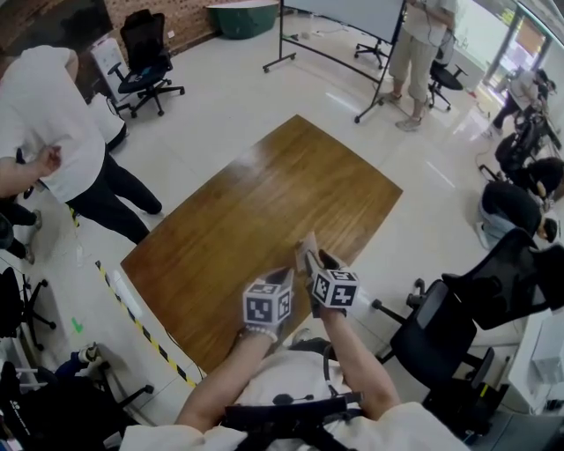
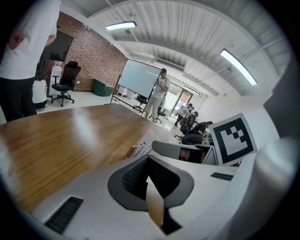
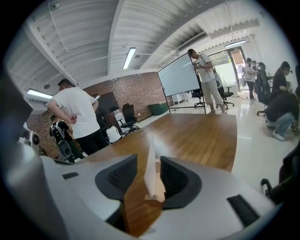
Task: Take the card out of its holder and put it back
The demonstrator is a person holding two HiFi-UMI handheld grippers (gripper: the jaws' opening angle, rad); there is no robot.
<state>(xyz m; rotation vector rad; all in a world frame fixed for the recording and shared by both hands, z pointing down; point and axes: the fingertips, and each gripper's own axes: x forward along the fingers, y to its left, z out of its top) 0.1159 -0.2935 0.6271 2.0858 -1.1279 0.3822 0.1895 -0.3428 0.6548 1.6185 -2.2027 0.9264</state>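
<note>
1. The left gripper (image 2: 150, 172) is clamping its jaws nearly together on a thin, wood-coloured piece that appears to be the end of the holder (image 2: 155, 208). The dark pads are pressing on both of its faces.
2. The right gripper (image 3: 148, 174) is holding its jaws wide apart and gripping nothing. The card (image 3: 151, 147) is standing edge-on between the pads, and a clear gap is showing on its left side.
3. The card is sitting upright in the small wooden block of the holder. Its lower edge is resting in the block (whether the block itself is touching the wood below cannot be told).
4. In the head view both grippers are pointing forward and down, side by side, over the near edge of the wooden table (image 1: 264, 194). The card is rising just ahead of their tips.
5. In the left gripper view the card's printed face is showing just beyond the jaws, with the right gripper's marker cube (image 2: 230, 139) sitting close beside it.
6. A person in a white shirt (image 1: 44, 114) is standing off the table's far left, and a whiteboard (image 1: 352, 13) is standing beyond its far end.
</note>
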